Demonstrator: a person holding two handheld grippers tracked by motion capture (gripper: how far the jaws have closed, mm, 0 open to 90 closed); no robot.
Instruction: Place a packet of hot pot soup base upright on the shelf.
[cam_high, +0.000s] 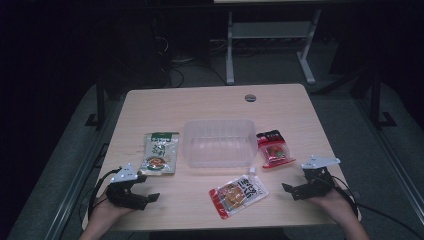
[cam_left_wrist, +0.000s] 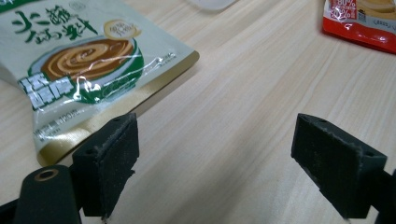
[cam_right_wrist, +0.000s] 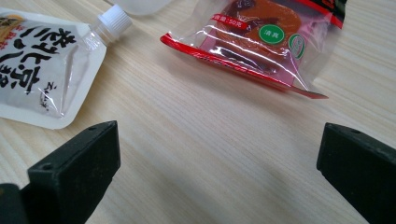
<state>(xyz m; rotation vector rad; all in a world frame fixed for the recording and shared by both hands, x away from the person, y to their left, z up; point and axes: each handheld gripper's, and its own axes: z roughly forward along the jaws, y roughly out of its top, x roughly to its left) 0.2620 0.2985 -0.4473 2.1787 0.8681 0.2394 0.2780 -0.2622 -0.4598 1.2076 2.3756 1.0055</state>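
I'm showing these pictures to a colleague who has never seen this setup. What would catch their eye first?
Probably the clear plastic tub at the middle of the wooden table, ringed by three packets: a green pouch to its left, a red packet to its right, and a spouted pouch in front. Next, the left gripper and right gripper near the table's front edge, both open and empty.

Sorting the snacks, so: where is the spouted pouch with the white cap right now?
In the high view the spouted pouch lies flat near the table's front edge, just in front of the clear plastic tub, between the two grippers and nearer the right gripper.
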